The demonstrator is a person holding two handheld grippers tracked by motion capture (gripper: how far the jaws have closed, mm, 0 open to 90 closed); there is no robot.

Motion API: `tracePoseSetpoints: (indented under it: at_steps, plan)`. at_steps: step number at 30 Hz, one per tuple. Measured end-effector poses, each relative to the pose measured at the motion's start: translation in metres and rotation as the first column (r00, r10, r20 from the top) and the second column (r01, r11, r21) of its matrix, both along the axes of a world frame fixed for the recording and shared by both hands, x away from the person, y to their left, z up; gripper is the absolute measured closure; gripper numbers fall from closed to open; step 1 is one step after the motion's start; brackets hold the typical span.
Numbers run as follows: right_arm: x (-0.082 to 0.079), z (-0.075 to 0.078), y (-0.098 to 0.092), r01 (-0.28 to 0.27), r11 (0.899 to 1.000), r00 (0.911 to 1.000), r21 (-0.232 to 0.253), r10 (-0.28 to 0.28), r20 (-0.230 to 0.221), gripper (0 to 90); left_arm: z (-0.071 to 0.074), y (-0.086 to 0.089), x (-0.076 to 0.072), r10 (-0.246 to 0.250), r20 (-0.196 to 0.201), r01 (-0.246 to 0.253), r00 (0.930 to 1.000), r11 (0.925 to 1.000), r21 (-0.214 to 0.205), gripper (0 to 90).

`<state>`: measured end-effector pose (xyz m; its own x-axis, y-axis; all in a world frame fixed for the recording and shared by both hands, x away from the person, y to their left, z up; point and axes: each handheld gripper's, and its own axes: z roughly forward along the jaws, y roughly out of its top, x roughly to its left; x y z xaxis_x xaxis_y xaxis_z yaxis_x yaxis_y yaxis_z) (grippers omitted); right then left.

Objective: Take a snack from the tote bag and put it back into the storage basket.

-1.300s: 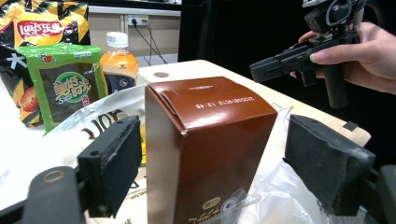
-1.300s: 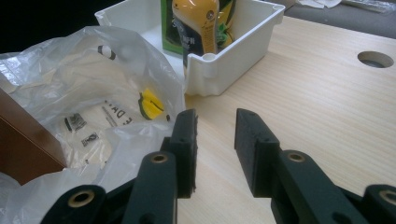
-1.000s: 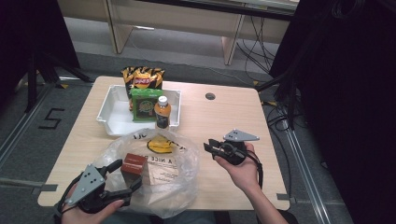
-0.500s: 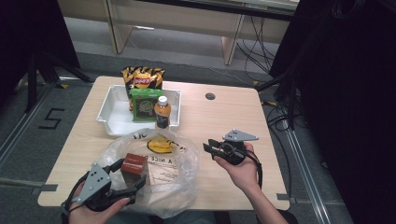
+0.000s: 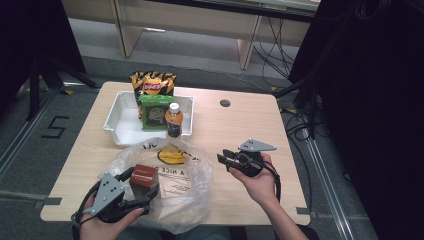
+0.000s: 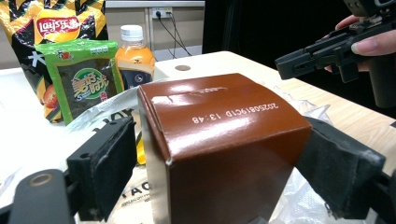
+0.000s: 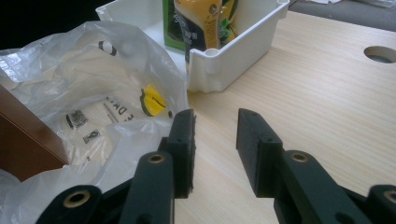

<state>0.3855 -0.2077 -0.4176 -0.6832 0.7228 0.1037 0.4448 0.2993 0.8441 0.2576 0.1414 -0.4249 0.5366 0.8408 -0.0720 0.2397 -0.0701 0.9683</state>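
Tongs in our left hand (image 5: 131, 200) stand around a brown cardboard box (image 6: 219, 144); the felt-like black pad on one side sits a little apart from its glossy wall, and on the other side we cannot tell if the pad touches. This box has sharp edges and a printed date code on top, and it stands on a thin, wrinkled clear plastic bag (image 5: 192, 175) at the near left of the pale wooden worktop (image 5: 240, 125). Our right tongs (image 7: 215, 140) hang partly open and empty above bare wood, beside the bag. Behind, a white hard plastic tray (image 5: 114, 120) holds a crinkled chips bag (image 5: 152, 84), a flat green packet (image 5: 156, 112) and a round bottle (image 5: 174, 120).
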Motion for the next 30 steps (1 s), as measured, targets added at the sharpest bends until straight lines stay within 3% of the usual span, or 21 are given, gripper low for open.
tracePoseSetpoints:
  at_steps: [1, 3, 6, 10, 11, 17, 30]
  plan:
    - [-0.001, 0.0, 0.001, 0.011, 1.0, 0.9999, 0.008, -0.011, -0.011, 67.9, -0.001, -0.001, 0.0, 0.003, -0.003, -0.003, 1.0, 1.0, 0.004, 14.4]
    - [0.001, 0.0, 0.0, -0.001, 1.0, 0.9999, -0.008, 0.001, 0.016, 67.8, -0.002, -0.002, 0.002, 0.006, -0.008, -0.006, 0.9999, 0.9999, 0.011, 14.5]
    - [0.001, -0.002, 0.001, 0.008, 1.0, 0.9994, 0.005, -0.008, 0.034, 67.6, -0.004, -0.003, 0.003, 0.011, -0.009, -0.01, 0.9999, 0.9997, 0.022, 14.8]
    - [0.001, -0.001, 0.0, -0.001, 1.0, 0.9998, -0.003, 0.001, 0.018, 67.6, -0.006, -0.003, 0.003, 0.015, -0.016, -0.015, 0.9997, 0.9996, 0.025, 15.8]
    - [0.001, -0.002, 0.001, -0.008, 1.0, 0.9999, 0.013, 0.008, -0.006, 67.6, -0.006, -0.004, 0.003, 0.017, -0.023, -0.016, 0.9996, 0.9995, 0.028, 16.6]
    - [0.001, -0.002, 0.001, 0.002, 1.0, 1.0, 0.001, -0.002, 0.009, 67.6, -0.007, -0.003, 0.004, 0.016, -0.019, -0.015, 0.9997, 0.9995, 0.027, 20.9]
    - [-0.001, -0.003, 0.001, 0.007, 1.0, 0.9998, 0.003, -0.007, -0.02, 67.5, -0.003, 0.006, 0.004, 0.004, 0.004, -0.004, 1.0, 1.0, 0.006, 32.5]
